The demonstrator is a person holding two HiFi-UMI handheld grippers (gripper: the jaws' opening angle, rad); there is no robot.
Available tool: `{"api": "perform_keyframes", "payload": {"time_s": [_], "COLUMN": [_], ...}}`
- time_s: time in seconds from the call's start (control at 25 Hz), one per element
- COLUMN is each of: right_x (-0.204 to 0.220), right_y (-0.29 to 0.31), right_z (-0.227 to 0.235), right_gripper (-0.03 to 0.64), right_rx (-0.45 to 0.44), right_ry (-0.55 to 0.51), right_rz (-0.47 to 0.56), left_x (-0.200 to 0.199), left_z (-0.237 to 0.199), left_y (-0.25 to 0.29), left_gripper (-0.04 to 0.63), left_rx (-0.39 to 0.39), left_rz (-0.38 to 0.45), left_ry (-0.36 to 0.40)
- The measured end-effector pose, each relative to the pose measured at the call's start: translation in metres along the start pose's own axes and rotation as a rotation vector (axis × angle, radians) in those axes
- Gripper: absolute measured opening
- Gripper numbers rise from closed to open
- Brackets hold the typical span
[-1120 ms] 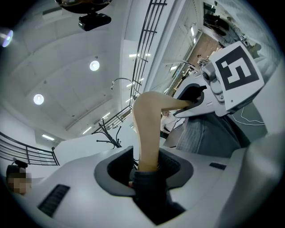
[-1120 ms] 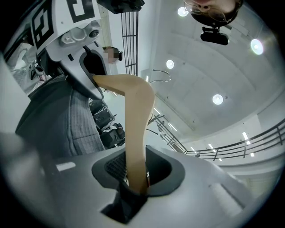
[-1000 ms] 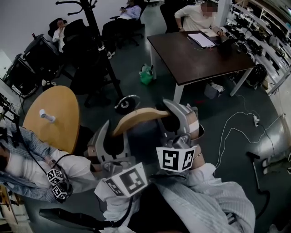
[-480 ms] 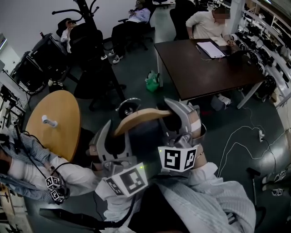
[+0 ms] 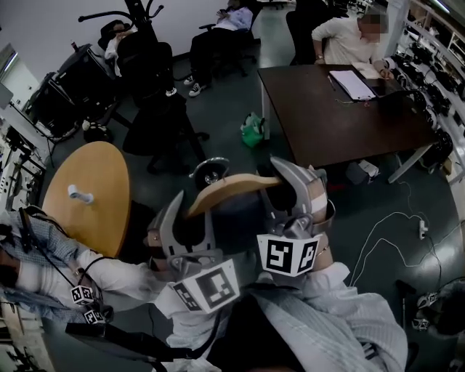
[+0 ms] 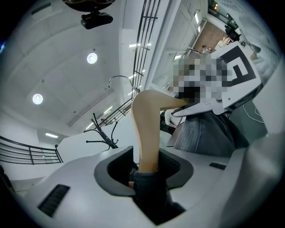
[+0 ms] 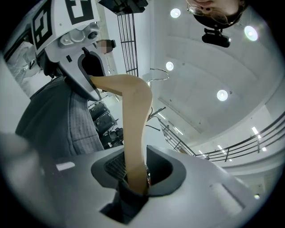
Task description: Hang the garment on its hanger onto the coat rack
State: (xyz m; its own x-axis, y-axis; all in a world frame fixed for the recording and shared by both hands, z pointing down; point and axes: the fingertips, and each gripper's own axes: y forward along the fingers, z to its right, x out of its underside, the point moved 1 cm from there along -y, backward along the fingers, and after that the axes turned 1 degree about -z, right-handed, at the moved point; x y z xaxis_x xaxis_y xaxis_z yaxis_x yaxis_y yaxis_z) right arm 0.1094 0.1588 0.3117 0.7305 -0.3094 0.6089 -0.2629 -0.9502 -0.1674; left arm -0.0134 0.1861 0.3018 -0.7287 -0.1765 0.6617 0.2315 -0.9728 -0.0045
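Left gripper point(image 6: 144, 168) fingers clamp one arm of the wooden hanger point(image 6: 149, 129), with the dark garment point(image 6: 149, 189) bunched at their base; right gripper point(image 7: 136, 173) fingers are opening with the other arm between them; the head view hides both contacts, yet shows the hanger spanning the grippers, and the coat rack point(image 5: 142, 14) well apart behind black chairs point(image 5: 163, 127).

Dark grey floor point(image 5: 349, 211); a dark brown table point(image 5: 327, 123) upper right, a round wooden table point(image 5: 87, 214) left, black office chairs point(image 5: 163, 120) between, round ceiling lights point(image 7: 221, 95) overhead.
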Motion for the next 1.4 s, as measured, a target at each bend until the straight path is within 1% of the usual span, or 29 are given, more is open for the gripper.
{"api": "perform_keyframes", "payload": {"time_s": [0.28,0.52,0.8,1.04,1.2,1.4], "right_x": [0.028,0.025,0.02,0.025,0.034,0.03], "right_y": [0.073,0.163,0.261,0.328,0.376,0.445], "right_z": [-0.007,-0.013,-0.026,-0.043,-0.05,-0.041], "right_gripper": [0.101,0.101,0.101,0.101,0.101,0.101], "right_rx": [-0.01,-0.002,0.022,0.003,-0.006,-0.013], "right_ry": [0.011,0.0,0.001,0.008,0.015,0.023], "right_rz": [-0.022,-0.004,0.023,0.037,0.057,0.103], "left_x": [0.022,0.051,0.087,0.118,0.135,0.143], "left_z": [-0.008,-0.049,-0.093,-0.114,-0.126,-0.158], "left_y": [0.077,0.151,0.229,0.284,0.325,0.38], "left_gripper": [0.137,0.137,0.137,0.137,0.137,0.137], "left_rx": [0.011,-0.009,-0.042,-0.054,-0.076,-0.119], "left_rz": [0.015,0.025,0.048,0.029,0.014,-0.013], "left_ry": [-0.016,-0.017,0.0,-0.003,0.004,0.016]}}
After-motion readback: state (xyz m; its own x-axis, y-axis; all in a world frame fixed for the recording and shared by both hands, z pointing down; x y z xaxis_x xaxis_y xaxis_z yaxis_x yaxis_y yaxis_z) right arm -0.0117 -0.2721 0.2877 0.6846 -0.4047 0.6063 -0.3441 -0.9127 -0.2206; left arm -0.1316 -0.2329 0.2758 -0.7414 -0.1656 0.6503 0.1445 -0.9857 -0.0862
